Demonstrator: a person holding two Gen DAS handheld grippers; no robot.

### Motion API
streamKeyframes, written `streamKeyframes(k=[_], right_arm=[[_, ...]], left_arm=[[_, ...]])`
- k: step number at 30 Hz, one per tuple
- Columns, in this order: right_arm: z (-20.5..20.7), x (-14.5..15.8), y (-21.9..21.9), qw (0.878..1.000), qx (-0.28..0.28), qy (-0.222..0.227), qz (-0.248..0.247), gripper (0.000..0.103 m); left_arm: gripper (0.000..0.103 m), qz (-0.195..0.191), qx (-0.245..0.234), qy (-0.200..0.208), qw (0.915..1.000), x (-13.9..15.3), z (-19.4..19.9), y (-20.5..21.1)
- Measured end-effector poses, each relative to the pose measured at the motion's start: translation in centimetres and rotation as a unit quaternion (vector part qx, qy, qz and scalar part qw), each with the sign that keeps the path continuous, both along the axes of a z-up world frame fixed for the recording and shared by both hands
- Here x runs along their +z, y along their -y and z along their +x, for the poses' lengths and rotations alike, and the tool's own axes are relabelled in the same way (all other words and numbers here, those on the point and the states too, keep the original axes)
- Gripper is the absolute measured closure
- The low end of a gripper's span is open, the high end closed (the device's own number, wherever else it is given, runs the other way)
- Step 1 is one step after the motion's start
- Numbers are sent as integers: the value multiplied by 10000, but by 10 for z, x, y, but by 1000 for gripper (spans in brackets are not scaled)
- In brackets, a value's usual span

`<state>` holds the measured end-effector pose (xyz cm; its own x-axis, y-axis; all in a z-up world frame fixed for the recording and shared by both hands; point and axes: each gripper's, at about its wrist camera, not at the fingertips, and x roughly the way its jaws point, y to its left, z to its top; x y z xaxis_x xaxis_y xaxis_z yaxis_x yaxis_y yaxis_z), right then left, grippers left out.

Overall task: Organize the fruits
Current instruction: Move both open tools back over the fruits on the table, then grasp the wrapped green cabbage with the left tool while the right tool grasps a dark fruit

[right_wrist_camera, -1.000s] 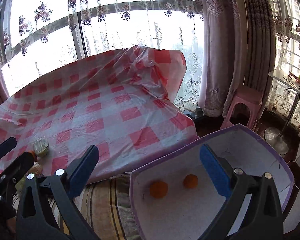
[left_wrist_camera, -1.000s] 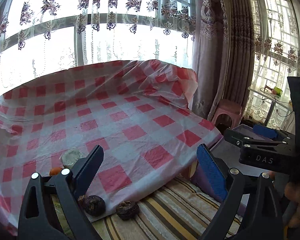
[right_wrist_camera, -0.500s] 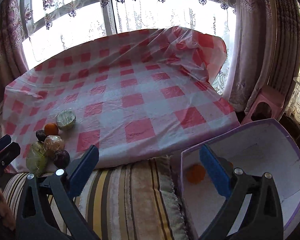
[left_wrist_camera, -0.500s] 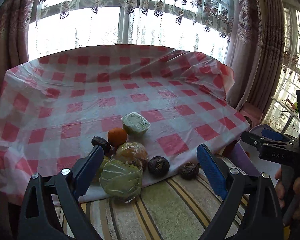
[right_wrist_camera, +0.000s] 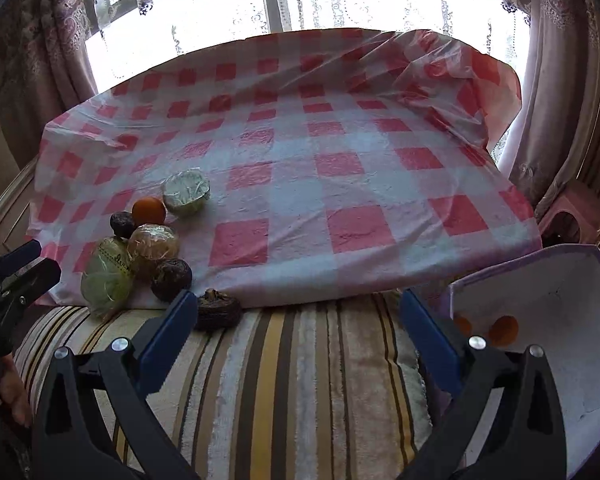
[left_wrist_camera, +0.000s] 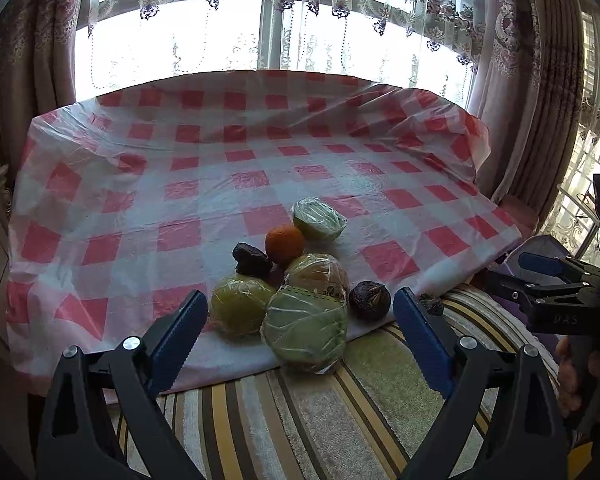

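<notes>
Fruit pile point(left_wrist_camera: 296, 280): wrapped green and yellow fruits, one orange point(left_wrist_camera: 284, 243), dark wrinkled ones, near-left edge of checked cloth point(left_wrist_camera: 220, 184).
Box point(right_wrist_camera: 560, 312): white inside, far right, two oranges point(right_wrist_camera: 504, 330).
Left gripper point(left_wrist_camera: 300, 330): jaws apart, empty.
Right gripper point(right_wrist_camera: 298, 328): jaws apart, empty.
Open room: striped rug point(right_wrist_camera: 300, 380) between.

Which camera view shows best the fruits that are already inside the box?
The right wrist view. It looks into the box and shows two orange fruits on its white floor, one partly hidden by a finger. The left wrist view shows only a dark corner of the box, no inside.
</notes>
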<state>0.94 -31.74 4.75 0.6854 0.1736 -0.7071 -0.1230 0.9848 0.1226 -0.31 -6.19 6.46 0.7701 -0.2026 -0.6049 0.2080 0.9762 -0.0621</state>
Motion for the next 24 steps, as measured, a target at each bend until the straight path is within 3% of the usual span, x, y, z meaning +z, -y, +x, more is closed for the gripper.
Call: streamKeyframes(k=[12, 24], right_arm=[[19, -21, -46, 9962, 573, -382, -535, 2], [31, -34, -56, 9931, 812, -655, -529, 3]], left_arm=[[17, 108, -137, -859, 9962, -28, 26, 2], [18, 406, -222, -1236, 9913, -44, 46, 10]])
